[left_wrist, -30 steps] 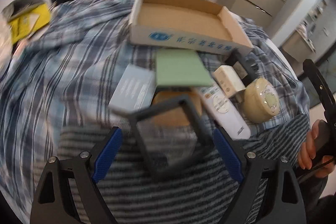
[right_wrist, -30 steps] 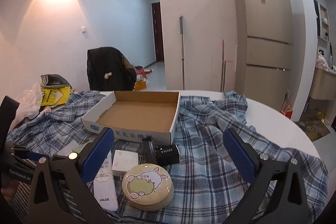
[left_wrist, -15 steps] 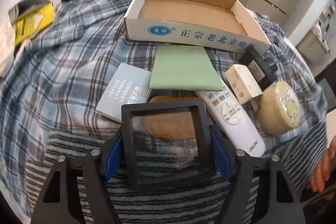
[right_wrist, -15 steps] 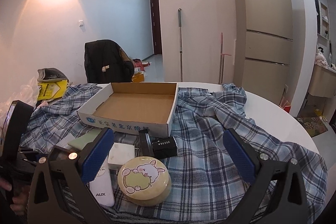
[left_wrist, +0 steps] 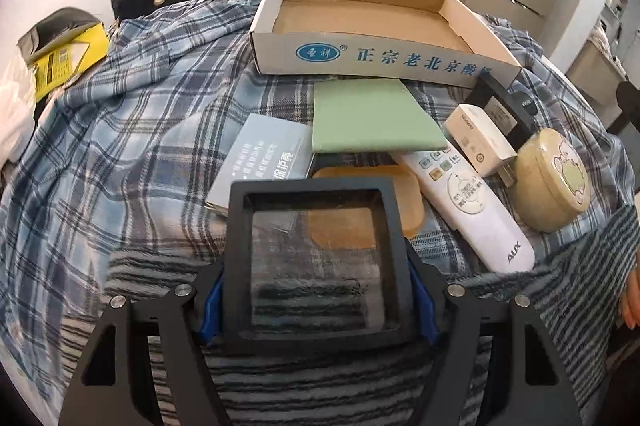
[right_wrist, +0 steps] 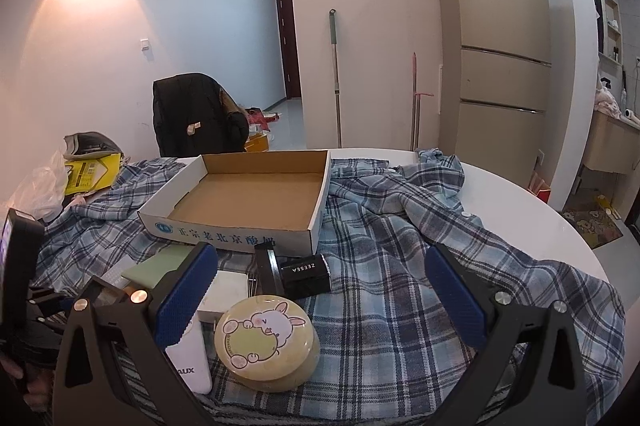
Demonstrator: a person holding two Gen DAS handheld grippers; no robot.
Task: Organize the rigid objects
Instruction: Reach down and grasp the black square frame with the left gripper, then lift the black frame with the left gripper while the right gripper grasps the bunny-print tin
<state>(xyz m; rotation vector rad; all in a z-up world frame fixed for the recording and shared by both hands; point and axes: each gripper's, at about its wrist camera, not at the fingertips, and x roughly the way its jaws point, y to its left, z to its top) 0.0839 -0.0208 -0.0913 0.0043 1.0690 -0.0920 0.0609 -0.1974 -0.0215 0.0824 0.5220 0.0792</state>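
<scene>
L gripper [left_wrist: 316, 290] clamped on black square frame [left_wrist: 316, 194]; cardboard box [left_wrist: 360, 54] at 12 o'clock. R gripper [right_wrist: 320, 290] spread wide, holding nothing.

box [left_wrist: 372, 60] behind pad [left_wrist: 372, 116] | remote [left_wrist: 468, 202] btwn pad & tin [left_wrist: 552, 186]

The right gripper [right_wrist: 320, 294] hangs low over the table with its blue-padded jaws spread wide and nothing between them. Below it a round yellow tin [right_wrist: 266, 340] with a cartoon rabbit on the lid lies on the blue plaid shirt [right_wrist: 400, 246]. A white AUX remote [right_wrist: 192, 358] lies just beside the tin, partly behind the near finger. Past them sit a white box [right_wrist: 226, 290], a black ZEESA box [right_wrist: 305, 275] and a green pad [right_wrist: 160, 264]. The empty cardboard tray [right_wrist: 248, 202] stands further back. A fridge [right_wrist: 496, 38] stands against the wall.
</scene>
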